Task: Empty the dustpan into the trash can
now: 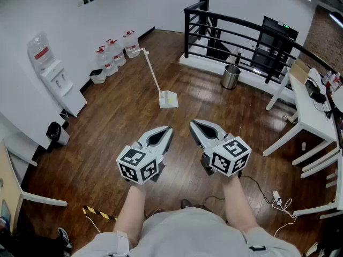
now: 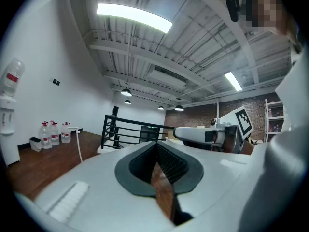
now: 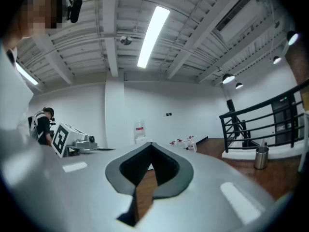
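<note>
White and long-handled, the dustpan [image 1: 168, 99] stands on the wooden floor [image 1: 107, 143] in the middle of the room, its handle slanting toward the water jugs [image 1: 115, 52] by the wall. The steel trash can [image 1: 231, 76] sits well apart from it to the right, just in front of the black railing [image 1: 225, 33]. Nearer the person, both tools are held level side by side, away from the dustpan: the left gripper [image 1: 168, 129] has its jaws closed together with nothing between them, and the right gripper [image 1: 193, 123] is likewise closed and empty.
</note>
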